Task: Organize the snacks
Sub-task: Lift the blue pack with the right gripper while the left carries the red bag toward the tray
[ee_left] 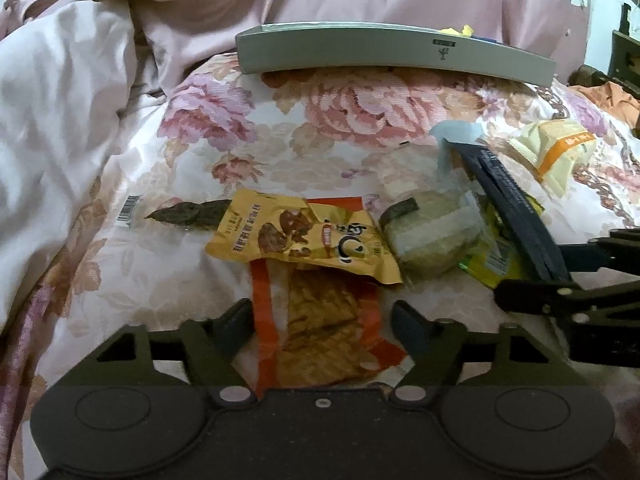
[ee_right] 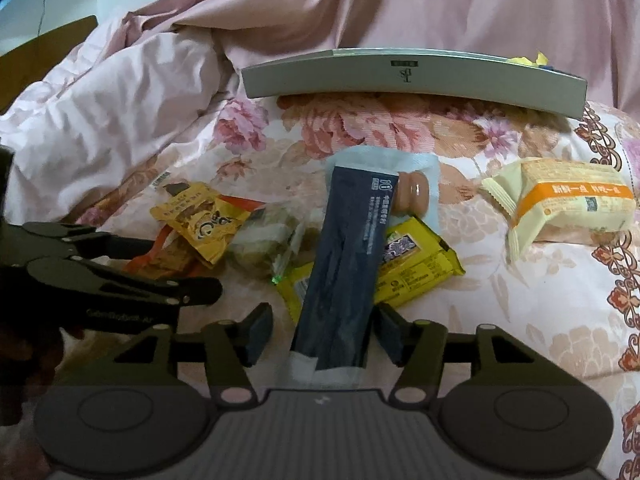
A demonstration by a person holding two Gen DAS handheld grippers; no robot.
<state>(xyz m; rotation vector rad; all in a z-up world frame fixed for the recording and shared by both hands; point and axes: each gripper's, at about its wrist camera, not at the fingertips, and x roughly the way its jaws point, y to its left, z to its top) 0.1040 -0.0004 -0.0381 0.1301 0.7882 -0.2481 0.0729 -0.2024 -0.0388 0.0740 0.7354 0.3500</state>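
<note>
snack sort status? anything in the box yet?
Done: something yellow already sits in the grey box. In hand: nothing gripped; left gripper straddles the orange packet, right gripper straddles the dark blue packet, pads not pressing. Left: those, plus the cream bun pack.

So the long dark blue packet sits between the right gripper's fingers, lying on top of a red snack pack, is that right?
Not quite. In the right wrist view the dark blue packet does sit between the right gripper fingers, but it lies on a yellow snack pack, not a red one.
</note>
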